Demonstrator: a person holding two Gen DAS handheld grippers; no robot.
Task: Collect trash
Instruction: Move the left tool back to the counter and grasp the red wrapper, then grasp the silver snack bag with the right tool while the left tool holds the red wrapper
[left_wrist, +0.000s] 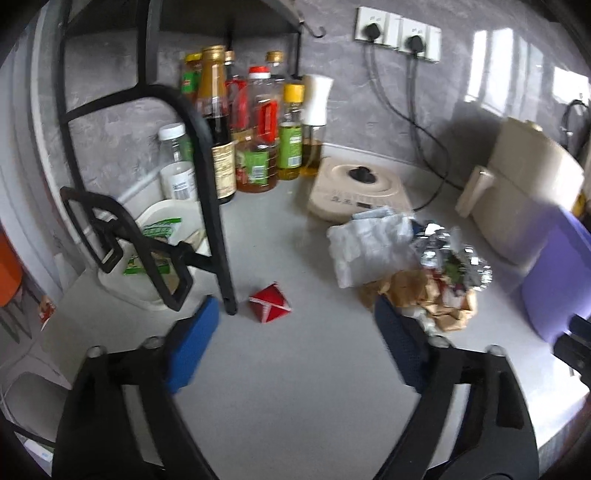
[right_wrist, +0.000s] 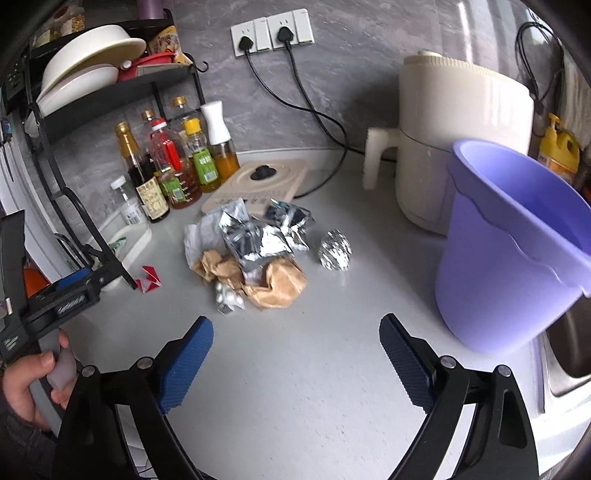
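Note:
A pile of trash lies on the grey counter: crumpled brown paper (right_wrist: 273, 284) (left_wrist: 424, 295), silver foil wrappers (right_wrist: 266, 236) (left_wrist: 450, 254), a white wrapper (left_wrist: 369, 247) and a foil ball (right_wrist: 334, 250). A red folded wrapper (left_wrist: 269, 303) (right_wrist: 149, 278) lies apart by the rack leg. A purple bucket (right_wrist: 506, 251) (left_wrist: 554, 273) stands to the right. My left gripper (left_wrist: 295, 336) is open and empty just short of the red wrapper. My right gripper (right_wrist: 295, 350) is open and empty, in front of the pile.
A black wire rack (left_wrist: 210, 184) stands at the left with sauce bottles (left_wrist: 258, 129) behind it and bowls (right_wrist: 92, 62) on top. A beige induction cooker (left_wrist: 354, 184), a cream air fryer (right_wrist: 461, 140), plugged cables (right_wrist: 314, 110) and a sink edge (right_wrist: 565, 365) surround the trash.

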